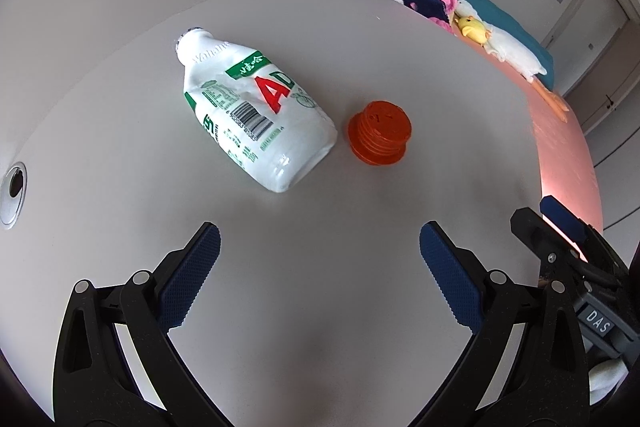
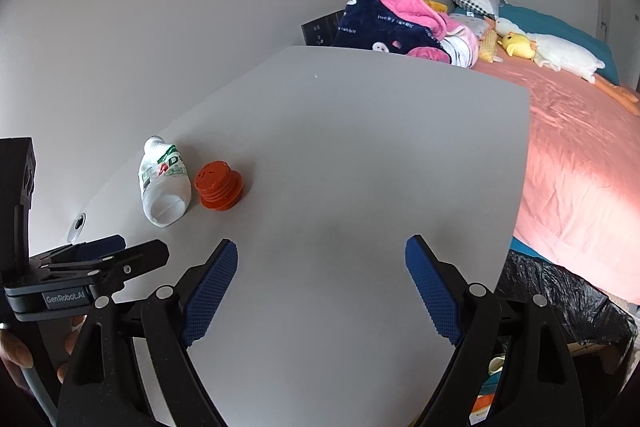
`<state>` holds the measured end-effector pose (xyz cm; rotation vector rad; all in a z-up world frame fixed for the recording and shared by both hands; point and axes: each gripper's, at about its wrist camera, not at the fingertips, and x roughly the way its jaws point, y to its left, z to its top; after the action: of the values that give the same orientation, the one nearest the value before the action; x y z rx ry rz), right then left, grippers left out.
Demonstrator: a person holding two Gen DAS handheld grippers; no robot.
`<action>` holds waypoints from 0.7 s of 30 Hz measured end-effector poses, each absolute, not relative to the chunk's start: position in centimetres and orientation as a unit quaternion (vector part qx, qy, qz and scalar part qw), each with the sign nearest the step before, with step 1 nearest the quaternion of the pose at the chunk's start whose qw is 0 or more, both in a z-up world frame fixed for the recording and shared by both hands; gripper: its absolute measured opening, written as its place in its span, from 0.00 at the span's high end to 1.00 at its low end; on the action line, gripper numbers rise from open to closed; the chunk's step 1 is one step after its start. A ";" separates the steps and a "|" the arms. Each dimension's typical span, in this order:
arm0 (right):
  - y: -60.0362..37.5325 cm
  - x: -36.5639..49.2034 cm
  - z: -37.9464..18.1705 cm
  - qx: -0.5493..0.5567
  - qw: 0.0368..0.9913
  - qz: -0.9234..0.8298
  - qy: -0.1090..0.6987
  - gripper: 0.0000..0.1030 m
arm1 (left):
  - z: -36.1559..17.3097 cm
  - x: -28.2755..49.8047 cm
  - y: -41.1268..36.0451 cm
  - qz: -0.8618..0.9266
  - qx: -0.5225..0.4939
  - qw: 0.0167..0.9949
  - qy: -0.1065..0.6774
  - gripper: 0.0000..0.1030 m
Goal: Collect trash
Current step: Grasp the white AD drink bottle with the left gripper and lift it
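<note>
One white bottle [image 1: 256, 111], one orange cap [image 1: 379, 133], two hand-held grippers [image 1: 320, 251] [image 2: 322, 259], both spread apart, empty.

bottle [image 1: 256, 115]: glossy white plastic | cap [image 1: 379, 133]: ribbed orange plastic | table [image 1: 320, 307]: smooth matt grey

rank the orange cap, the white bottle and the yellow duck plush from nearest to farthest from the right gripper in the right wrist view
From the right gripper:
1. orange cap, ahead and left on the grey table.
2. white bottle, lying on its side just left of the cap; close to it, slightly farther.
3. yellow duck plush, far right on the bed, clearly farthest.
</note>
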<state>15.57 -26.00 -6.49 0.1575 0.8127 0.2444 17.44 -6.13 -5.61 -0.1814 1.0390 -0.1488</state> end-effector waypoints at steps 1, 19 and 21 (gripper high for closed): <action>-25.6 15.8 -6.6 0.074 0.908 0.121 0.395 0.16 | -5.6 17.8 -5.9 -0.070 -0.089 0.861 0.495 0.06; -20.9 19.7 -7.4 0.050 0.900 0.157 0.403 0.16 | -5.8 24.1 -1.3 0.022 -0.196 0.844 0.499 0.06; -20.2 20.1 -7.2 0.048 0.900 0.163 0.401 0.16 | -6.0 24.8 -1.0 0.034 -0.199 0.841 0.502 0.06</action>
<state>20.10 -20.24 -7.23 0.0983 0.8290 0.3363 24.81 -1.00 -5.98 -0.4207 1.0617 0.0710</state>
